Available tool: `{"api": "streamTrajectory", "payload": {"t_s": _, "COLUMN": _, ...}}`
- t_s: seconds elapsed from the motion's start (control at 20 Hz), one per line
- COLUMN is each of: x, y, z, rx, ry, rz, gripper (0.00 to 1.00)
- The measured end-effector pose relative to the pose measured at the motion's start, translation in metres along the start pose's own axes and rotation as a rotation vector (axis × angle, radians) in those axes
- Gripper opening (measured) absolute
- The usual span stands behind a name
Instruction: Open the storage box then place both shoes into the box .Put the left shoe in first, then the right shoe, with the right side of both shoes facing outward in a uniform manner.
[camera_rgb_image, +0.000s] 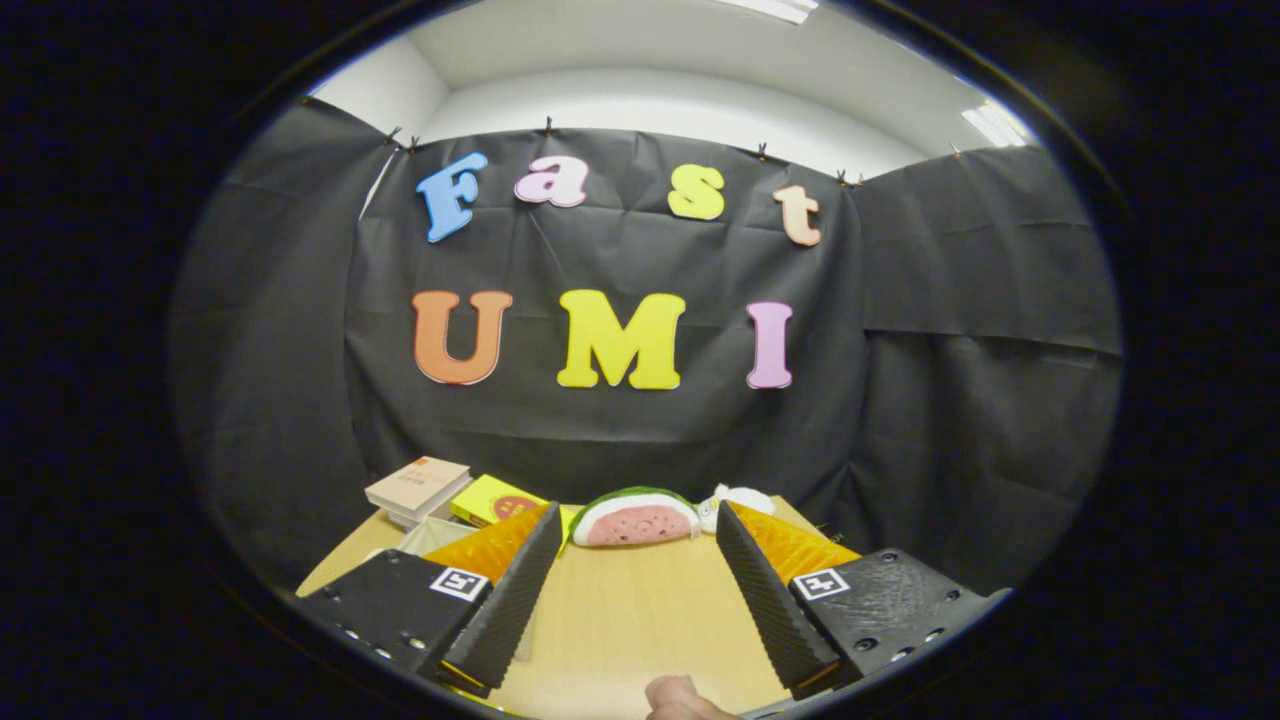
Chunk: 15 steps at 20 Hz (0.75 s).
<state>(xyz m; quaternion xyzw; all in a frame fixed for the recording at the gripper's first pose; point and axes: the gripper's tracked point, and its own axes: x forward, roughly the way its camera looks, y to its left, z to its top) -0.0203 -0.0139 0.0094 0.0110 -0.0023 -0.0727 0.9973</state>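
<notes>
My gripper (637, 530) stands open over a light wooden table (620, 610), its two fingers (520, 590) spread wide with nothing between them. The view points mostly at the booth's wall, well above the table. A pale boxy shape (430, 535) peeks out just behind the left finger; I cannot tell what it is.
Beyond the fingertips at the table's far edge lies a watermelon-slice toy (637, 518) with a small white soft thing (740, 500) to its right. A stack of books (418, 488) and a yellow book (495, 500) lie at the far left. A fingertip of a person (675, 697) shows between the fingers' bases.
</notes>
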Motion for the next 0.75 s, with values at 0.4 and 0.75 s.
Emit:
{"api": "streamTrajectory", "payload": {"t_s": 0.4, "x": -0.002, "y": -0.016, "z": 0.003, "rx": -0.059, "ry": 0.002, "rz": 0.011, "gripper": 0.96}}
{"api": "streamTrajectory", "payload": {"t_s": 0.75, "x": 0.010, "y": -0.021, "z": -0.019, "rx": -0.097, "ry": 0.044, "rz": 0.019, "gripper": 0.96}}
